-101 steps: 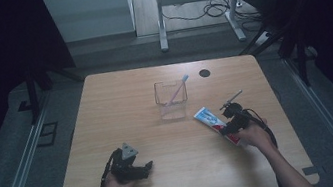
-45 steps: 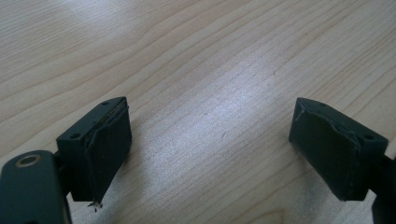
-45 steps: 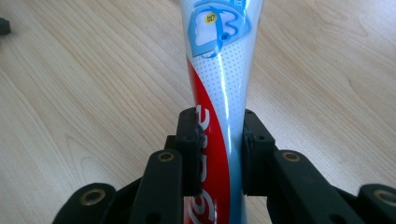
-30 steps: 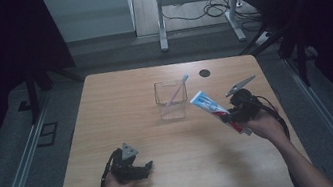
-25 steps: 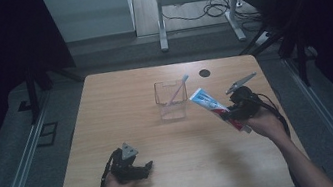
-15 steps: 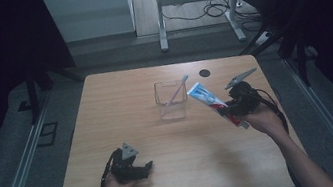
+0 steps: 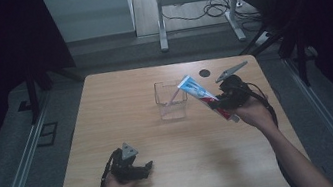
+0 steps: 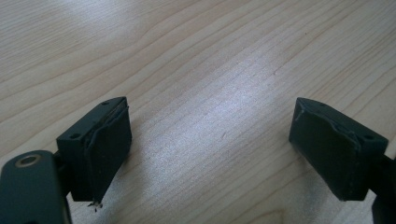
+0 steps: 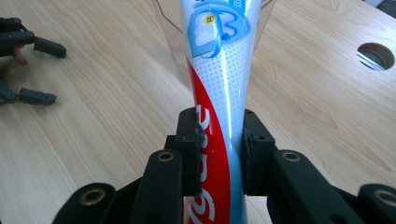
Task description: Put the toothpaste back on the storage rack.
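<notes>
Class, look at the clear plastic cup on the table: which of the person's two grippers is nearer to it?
Right. The right gripper, clamping a toothpaste tube, sits just beside the cup; the left gripper rests open near the table's front edge.

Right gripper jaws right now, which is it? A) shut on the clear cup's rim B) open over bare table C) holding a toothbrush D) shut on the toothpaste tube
D: in the right gripper view the right gripper has both jaws pressed against the sides of the toothpaste tube, which points toward the clear cup.
</notes>
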Tool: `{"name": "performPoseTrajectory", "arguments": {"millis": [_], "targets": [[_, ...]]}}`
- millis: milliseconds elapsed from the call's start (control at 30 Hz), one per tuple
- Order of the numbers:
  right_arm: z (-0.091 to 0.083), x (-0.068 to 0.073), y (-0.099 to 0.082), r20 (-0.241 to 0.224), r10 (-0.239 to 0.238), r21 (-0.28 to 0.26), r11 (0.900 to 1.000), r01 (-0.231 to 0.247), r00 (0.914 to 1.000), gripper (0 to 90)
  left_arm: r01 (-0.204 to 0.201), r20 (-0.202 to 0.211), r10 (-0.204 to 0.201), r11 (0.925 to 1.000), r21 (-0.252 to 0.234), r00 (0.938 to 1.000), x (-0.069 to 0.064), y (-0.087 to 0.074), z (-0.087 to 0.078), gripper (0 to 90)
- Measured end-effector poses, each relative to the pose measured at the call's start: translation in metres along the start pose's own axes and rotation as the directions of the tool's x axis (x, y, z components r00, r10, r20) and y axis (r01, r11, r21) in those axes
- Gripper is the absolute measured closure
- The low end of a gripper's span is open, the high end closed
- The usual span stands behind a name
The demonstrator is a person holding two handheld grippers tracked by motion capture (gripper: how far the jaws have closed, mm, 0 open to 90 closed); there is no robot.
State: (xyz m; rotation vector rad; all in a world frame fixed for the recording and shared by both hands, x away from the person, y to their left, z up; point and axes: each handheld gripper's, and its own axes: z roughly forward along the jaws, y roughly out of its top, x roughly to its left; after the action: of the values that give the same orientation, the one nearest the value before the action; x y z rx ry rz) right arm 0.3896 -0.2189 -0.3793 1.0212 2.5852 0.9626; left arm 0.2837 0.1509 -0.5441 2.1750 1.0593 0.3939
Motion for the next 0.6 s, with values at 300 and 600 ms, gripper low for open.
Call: {"name": "performPoseTrajectory", "arguments": {"millis": [300, 600], "targets": [[0.012, 0.002, 0.015, -0.005, -0.001, -0.009, 1.0, 0.001, 1.0, 72.9, -0.001, 0.001, 0.001, 1.0, 0.002, 1.0, 0.0, 0.0, 0.0, 13.1], [0.024, 0.003, 0.028, -0.01, -0.005, -0.028, 0.9996, 0.005, 0.9999, 72.9, -0.001, 0.0, 0.001, 1.0, 0.002, 1.0, 0.0, 0.0, 0.0, 13.1]]}}
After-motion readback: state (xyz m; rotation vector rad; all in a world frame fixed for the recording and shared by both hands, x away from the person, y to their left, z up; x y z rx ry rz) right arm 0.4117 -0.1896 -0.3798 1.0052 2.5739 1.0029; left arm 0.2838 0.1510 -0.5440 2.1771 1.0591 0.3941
